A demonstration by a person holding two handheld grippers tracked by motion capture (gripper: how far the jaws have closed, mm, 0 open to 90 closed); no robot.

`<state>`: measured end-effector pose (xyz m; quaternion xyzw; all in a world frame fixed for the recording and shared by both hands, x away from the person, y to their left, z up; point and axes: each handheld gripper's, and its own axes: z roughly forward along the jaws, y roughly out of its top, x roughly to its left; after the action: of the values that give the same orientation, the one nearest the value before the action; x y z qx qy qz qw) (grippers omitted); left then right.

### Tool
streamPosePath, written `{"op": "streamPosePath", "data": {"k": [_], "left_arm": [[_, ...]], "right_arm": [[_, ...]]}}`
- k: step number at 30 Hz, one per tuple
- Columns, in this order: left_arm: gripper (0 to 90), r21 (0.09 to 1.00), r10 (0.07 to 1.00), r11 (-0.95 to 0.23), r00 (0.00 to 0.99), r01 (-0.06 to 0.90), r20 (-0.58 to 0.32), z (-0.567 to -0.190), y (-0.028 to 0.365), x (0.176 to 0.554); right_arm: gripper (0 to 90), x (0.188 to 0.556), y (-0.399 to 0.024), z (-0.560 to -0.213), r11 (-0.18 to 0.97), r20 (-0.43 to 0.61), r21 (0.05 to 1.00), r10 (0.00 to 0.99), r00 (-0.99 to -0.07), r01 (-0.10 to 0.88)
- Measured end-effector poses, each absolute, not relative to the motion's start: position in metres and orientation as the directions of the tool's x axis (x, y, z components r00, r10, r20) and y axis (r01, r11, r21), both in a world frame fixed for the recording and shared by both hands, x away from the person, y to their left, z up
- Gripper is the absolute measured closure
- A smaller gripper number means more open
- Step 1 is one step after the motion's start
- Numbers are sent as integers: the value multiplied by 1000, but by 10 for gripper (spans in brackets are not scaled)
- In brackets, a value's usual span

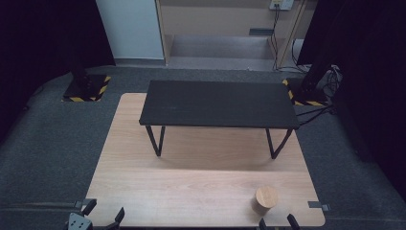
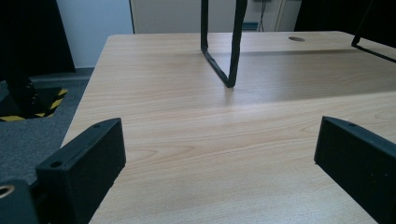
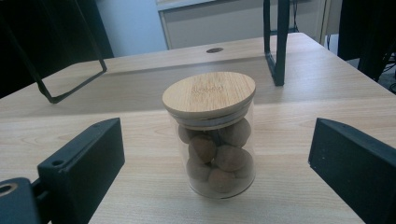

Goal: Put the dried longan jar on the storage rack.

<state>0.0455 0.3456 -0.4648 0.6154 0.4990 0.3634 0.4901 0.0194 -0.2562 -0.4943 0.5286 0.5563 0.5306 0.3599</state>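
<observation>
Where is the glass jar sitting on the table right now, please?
In the high view, the jar stands near the table's front right corner, just ahead of the open right gripper, forward of the black shelf.

The near half of the light wooden table [image 1: 191, 191] lies bare, save for a clear glass jar with a round wooden lid [image 1: 265, 200] standing upright near its front right edge, just ahead of the right tool [image 3: 217, 154] and between its spread jaws. Farther back, a low black rectangular shelf on thin black metal legs [image 1: 218, 103] spans most of the table's width. Open room runs beneath it between the left leg loop [image 2: 224, 42] and the right one [image 3: 275, 42].
</observation>
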Motion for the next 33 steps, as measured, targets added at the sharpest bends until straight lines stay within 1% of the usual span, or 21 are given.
{"op": "streamPosePath", "data": {"k": [14, 19, 28, 33], "left_arm": [[7, 965, 968, -28, 249, 259, -39, -464, 345, 47], [7, 966, 967, -26, 252, 257, -41, -464, 345, 46], [7, 965, 964, -33, 264, 259, -38, -463, 344, 45], [7, 965, 962, -34, 272, 259, -39, -464, 342, 47]], "right_arm": [[33, 16, -251, -498, -116, 153, 972, 972, -176, 203], [25, 19, -246, -502, -114, 148, 972, 976, -157, 206], [12, 33, -234, -505, -84, 115, 976, 982, -148, 201], [5, 45, -225, -506, -58, 88, 974, 987, -131, 217]]}}
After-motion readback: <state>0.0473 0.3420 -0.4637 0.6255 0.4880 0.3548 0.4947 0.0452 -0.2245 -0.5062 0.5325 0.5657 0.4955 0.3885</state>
